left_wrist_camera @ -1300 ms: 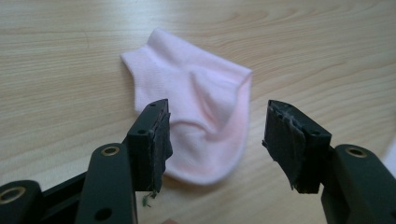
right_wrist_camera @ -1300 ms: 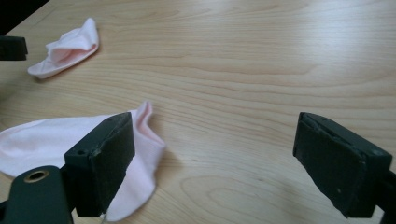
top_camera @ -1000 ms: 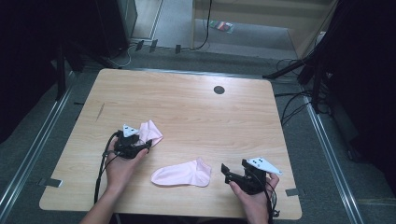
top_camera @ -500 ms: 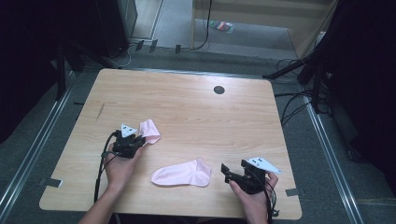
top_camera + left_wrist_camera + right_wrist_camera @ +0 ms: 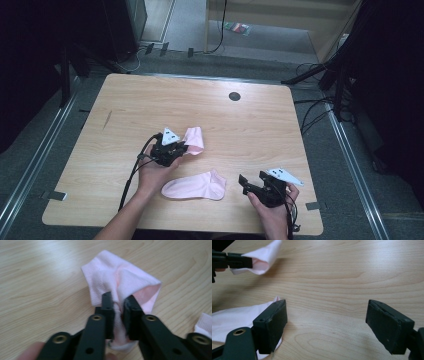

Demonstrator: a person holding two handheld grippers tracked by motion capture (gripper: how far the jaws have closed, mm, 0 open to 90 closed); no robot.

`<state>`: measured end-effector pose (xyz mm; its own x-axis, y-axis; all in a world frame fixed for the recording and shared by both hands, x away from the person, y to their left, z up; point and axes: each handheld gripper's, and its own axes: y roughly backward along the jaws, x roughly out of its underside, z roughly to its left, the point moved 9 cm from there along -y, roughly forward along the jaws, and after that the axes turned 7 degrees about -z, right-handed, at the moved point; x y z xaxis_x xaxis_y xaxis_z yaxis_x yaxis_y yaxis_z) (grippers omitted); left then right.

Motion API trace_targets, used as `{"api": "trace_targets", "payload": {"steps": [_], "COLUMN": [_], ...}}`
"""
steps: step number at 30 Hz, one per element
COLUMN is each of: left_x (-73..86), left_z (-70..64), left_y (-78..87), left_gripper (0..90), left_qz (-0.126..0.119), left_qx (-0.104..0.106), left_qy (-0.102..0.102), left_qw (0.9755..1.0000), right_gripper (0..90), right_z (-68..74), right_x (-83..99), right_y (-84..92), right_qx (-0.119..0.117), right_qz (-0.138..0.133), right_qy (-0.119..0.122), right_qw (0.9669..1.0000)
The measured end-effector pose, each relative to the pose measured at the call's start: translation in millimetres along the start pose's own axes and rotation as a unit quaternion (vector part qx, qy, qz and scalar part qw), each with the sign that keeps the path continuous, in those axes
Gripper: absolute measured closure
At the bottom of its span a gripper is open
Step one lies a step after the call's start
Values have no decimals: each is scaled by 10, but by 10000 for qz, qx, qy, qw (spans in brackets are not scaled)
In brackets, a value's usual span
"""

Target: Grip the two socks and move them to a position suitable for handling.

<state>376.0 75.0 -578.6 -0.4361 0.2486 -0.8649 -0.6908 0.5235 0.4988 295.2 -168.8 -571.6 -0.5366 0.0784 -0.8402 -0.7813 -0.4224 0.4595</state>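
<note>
Two black jaws of the left gripper [image 5: 117, 312] pinch a fold of the bunched pink sock [image 5: 120, 280], which they lift just off the wooden table [image 5: 250, 125]; they have just been opening slightly, cloth between them. The right gripper [image 5: 327, 325] gapes wide, holding nothing, just beside the flat pink sock [image 5: 195, 185]. The bunched sock hangs near the flat one.

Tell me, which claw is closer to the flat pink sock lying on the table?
Right. The right claw sits open just beside the flat sock, near its cuff. The left claw is farther back, pinching the other sock.
</note>
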Motion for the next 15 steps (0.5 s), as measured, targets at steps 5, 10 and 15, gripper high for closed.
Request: {"api": "trace_targets", "payload": {"steps": [5,10,15], "left_x": [49,220,374], "left_z": [65,127,103], "left_y": [131,246,180], "left_gripper": [489,666,777], "left_qz": [-165,-124,266], "left_qx": [70,183,147], "left_qy": [159,396,213], "left_qw": [9997,9990,9993], "right_gripper": [175,286,441], "right_z": [10,235,578], "right_x": [-21,-128,-229], "right_y": [1,-29,-177], "right_qx": [15,-247,-720], "right_qz": [-28,-96,-81], "right_qy": [13,221,419], "right_qw": [10000,9994,9965]}}
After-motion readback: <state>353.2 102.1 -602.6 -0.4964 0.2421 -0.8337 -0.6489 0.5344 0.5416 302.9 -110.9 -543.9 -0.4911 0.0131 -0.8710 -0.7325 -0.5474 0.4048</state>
